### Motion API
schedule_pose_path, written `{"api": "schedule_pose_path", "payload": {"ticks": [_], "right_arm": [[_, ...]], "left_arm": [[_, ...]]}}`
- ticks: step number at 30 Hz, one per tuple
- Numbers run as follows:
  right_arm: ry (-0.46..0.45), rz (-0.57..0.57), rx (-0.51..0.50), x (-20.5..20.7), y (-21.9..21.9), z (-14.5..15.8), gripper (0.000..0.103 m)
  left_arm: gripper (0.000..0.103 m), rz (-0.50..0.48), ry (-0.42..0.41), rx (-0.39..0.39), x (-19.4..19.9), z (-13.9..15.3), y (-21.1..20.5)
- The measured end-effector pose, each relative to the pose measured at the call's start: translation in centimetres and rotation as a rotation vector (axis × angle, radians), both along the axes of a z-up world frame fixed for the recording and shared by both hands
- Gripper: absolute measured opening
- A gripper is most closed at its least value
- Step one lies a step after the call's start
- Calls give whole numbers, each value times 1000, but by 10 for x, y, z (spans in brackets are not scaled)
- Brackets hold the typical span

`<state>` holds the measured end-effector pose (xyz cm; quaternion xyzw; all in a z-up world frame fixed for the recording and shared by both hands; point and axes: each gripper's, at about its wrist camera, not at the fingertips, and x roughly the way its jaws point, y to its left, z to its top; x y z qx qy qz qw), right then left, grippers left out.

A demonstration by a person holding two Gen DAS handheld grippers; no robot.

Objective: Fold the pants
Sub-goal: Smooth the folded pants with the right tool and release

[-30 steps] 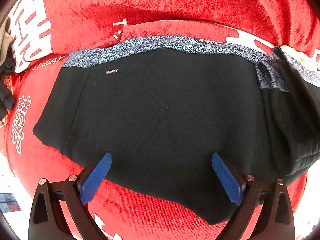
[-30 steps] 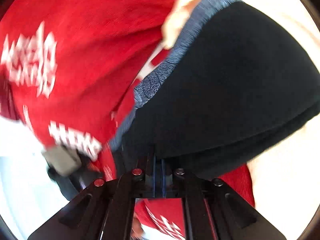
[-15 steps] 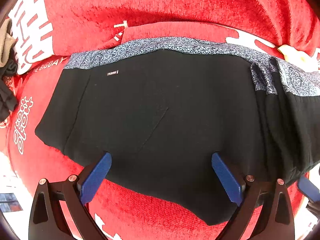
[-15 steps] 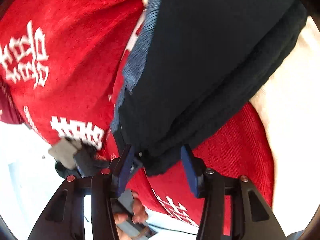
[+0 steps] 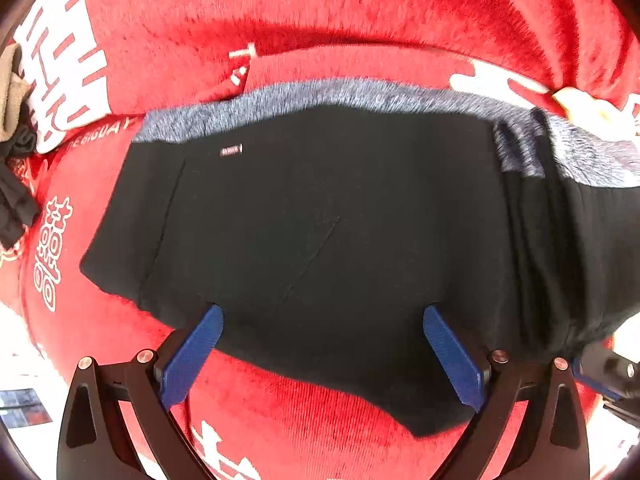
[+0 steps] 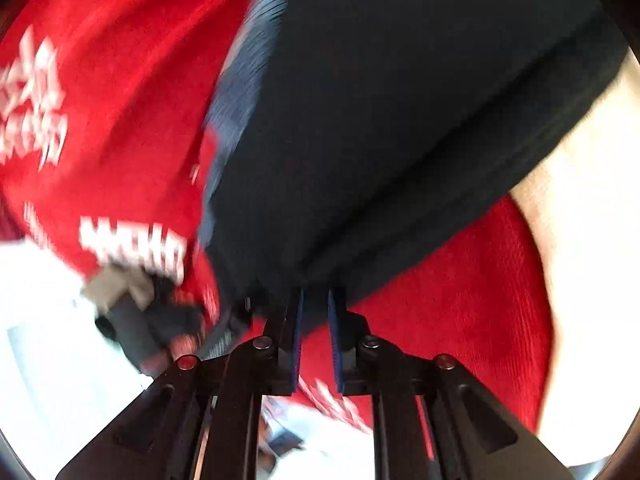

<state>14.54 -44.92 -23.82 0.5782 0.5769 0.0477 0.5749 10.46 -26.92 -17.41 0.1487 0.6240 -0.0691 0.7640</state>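
Left wrist view shows the black pants (image 5: 320, 220) lying across the middle on the red blanket (image 5: 360, 20). The left gripper (image 5: 320, 344) is wide open over their near edge. The right gripper (image 6: 316, 312) is pinching a bunched corner at the bottom middle. A fold looks underway; next, carry that corner across.

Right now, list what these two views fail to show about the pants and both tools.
- Pant legs: the pants run off the left wrist view's right edge; their full length is unseen.
- Right tool: motion blur in the right wrist view; the blue pads sit close on a black fold, but the contact itself is smeared.
- Small label: too small to read.
- Left tool: whether its open pads touch cloth cannot be told.
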Motion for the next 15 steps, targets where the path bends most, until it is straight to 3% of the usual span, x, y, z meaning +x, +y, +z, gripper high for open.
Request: {"api": "schedule_pose_path", "payload": {"ticks": [3, 5, 7, 10, 12, 15], "right_arm": [[-172, 111, -181, 7, -32, 56, 31], [-224, 93, -317, 12, -66, 77, 44], [-220, 16, -473, 19, -115, 82, 49], [-97, 4, -508, 26, -165, 47, 48], [-9, 24, -399, 27, -175, 15, 36], [-51, 91, -473, 29, -164, 24, 36]], "left_arm": [[101, -39, -33, -41, -1, 21, -7], [101, -67, -42, -68, 0, 31, -18], [101, -93, -52, -93, 2, 38, -35], [101, -136, -49, -147, 5, 42, -76], [101, -155, -38, -175, 5, 40, -103], [101, -204, -33, -191, 0, 30, -143]]}}
